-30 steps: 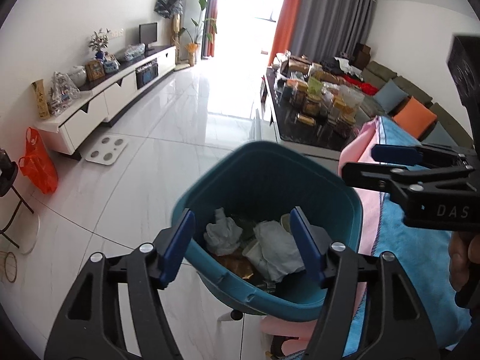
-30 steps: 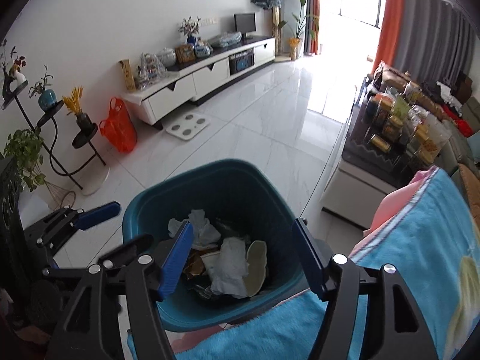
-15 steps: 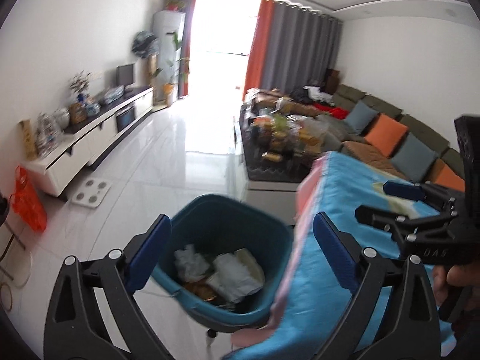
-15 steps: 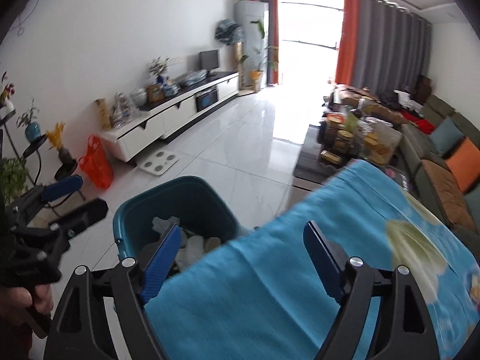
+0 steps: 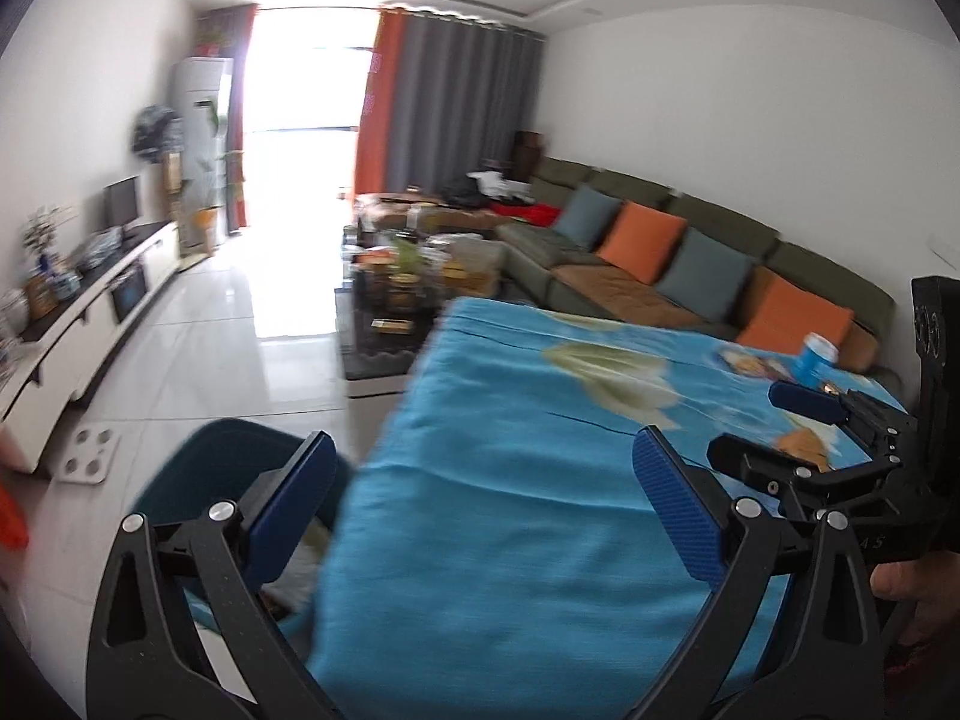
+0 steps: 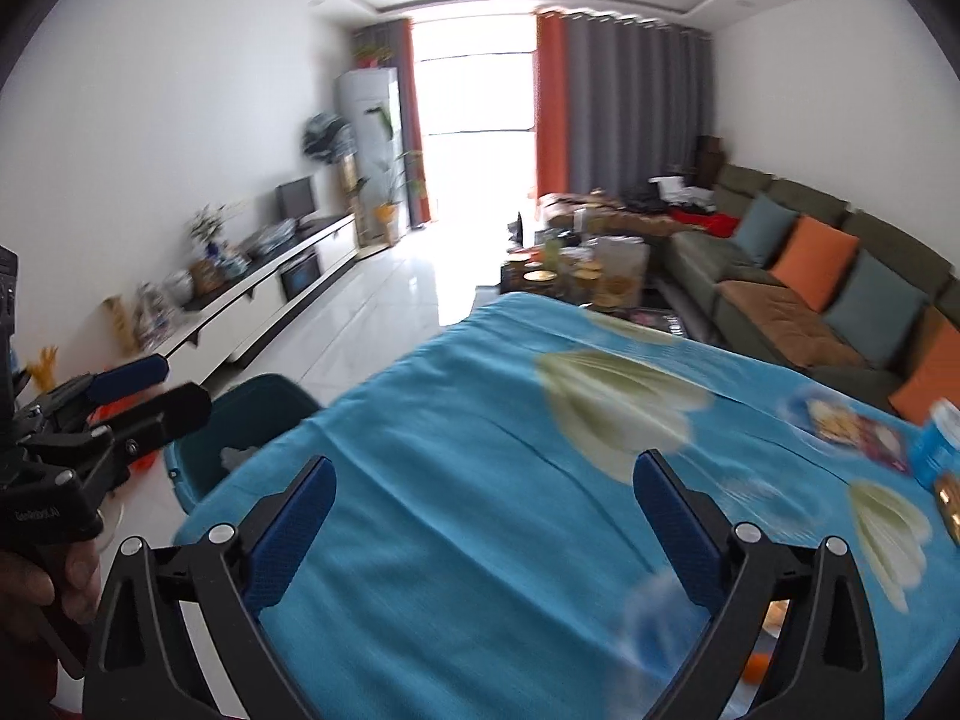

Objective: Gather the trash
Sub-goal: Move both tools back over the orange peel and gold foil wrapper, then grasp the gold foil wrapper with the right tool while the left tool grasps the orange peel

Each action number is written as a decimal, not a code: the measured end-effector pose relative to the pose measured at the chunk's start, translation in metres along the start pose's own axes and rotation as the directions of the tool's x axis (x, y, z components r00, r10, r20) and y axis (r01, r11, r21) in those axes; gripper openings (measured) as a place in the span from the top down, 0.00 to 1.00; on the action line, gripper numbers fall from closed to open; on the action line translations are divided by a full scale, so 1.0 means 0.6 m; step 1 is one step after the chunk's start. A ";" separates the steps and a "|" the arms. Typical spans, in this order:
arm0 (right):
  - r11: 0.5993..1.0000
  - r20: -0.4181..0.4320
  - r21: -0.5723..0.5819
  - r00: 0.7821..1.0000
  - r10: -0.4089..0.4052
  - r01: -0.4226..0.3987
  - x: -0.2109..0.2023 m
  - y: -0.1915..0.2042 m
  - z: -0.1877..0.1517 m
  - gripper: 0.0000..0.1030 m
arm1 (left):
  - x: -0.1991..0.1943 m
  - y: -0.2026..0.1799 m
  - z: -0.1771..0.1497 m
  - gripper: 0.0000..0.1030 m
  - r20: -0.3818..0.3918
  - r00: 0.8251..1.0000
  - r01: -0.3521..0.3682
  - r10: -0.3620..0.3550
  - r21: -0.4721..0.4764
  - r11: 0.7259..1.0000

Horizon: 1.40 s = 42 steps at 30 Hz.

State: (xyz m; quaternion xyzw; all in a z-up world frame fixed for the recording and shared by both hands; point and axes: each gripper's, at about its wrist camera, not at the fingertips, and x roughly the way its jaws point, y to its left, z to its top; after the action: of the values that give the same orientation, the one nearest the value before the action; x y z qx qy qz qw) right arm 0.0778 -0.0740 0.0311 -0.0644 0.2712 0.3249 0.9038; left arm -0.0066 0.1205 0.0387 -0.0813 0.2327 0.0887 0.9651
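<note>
Since a second ago both views have swung off the bin [image 5: 198, 480] and up over the table [image 5: 510, 480], and both sets of jaws have just been opening with nothing between them. The left gripper [image 5: 480, 510] and right gripper [image 6: 480, 516] now stand spread wide and empty above the blue cloth.

The bin, with white paper still showing inside, sits on the floor just beside the table's left edge, half hidden under the cloth's overhang. What looks like remaining trash lies at the far right corner: a blue cup [image 6: 942, 438], a printed wrapper [image 6: 852, 426] beside it, and something brown at the right edge that is too blurred to name.

The likely trouble is in the reach. Both frames are smeared, so a quick approach could tip the cup or push it off the right edge. The wrapper lies flat; pads may pinch cloth along with it and drag the cloth. The grippers are near each other and could collide.

The middle of the table is bare and gives free passage; the left edge above the bin is unobstructed.
</note>
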 end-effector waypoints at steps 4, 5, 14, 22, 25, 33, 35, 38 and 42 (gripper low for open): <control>0.995 0.013 0.055 0.996 -0.085 0.084 -0.037 -0.054 -0.034 0.07 | 0.011 -0.072 -0.011 0.05 -0.015 0.996 0.085 -0.084 0.063 0.994; 0.991 0.018 0.079 0.994 -0.112 0.110 -0.050 -0.071 -0.045 0.07 | 0.017 -0.086 -0.015 0.05 -0.019 0.995 0.099 -0.097 0.074 0.992; 0.933 -0.036 0.235 0.961 -0.273 0.274 -0.125 -0.191 -0.127 0.07 | 0.050 -0.199 -0.048 0.06 -0.083 0.965 0.259 -0.247 0.183 0.948; 0.904 -0.055 0.297 0.951 -0.304 0.306 -0.142 -0.230 -0.157 0.07 | 0.071 -0.258 -0.068 0.06 -0.128 0.945 0.324 -0.300 0.245 0.914; 0.904 -0.062 0.299 0.952 -0.300 0.305 -0.131 -0.238 -0.157 0.07 | 0.084 -0.269 -0.070 0.06 -0.136 0.944 0.326 -0.300 0.250 0.912; 0.911 -0.088 0.283 0.954 -0.288 0.301 -0.087 -0.253 -0.131 0.08 | 0.126 -0.298 -0.067 0.06 -0.150 0.946 0.320 -0.289 0.266 0.909; 0.913 -0.097 0.281 0.955 -0.281 0.297 -0.073 -0.260 -0.123 0.09 | 0.137 -0.303 -0.067 0.06 -0.160 0.942 0.328 -0.294 0.263 0.907; 0.919 -0.131 0.268 0.956 -0.262 0.289 -0.044 -0.270 -0.113 0.13 | 0.147 -0.308 -0.070 0.06 -0.173 0.938 0.337 -0.299 0.267 0.903; 0.932 -0.176 0.255 0.960 -0.218 0.259 -0.007 -0.277 -0.104 0.23 | 0.162 -0.309 -0.076 0.06 -0.199 0.932 0.349 -0.304 0.256 0.902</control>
State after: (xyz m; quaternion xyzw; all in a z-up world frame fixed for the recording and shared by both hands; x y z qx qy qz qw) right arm 0.1506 -0.2242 -0.0295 0.0059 0.3688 0.1661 0.9145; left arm 0.0974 -0.0554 -0.0247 0.0149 0.2999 -0.1157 0.9468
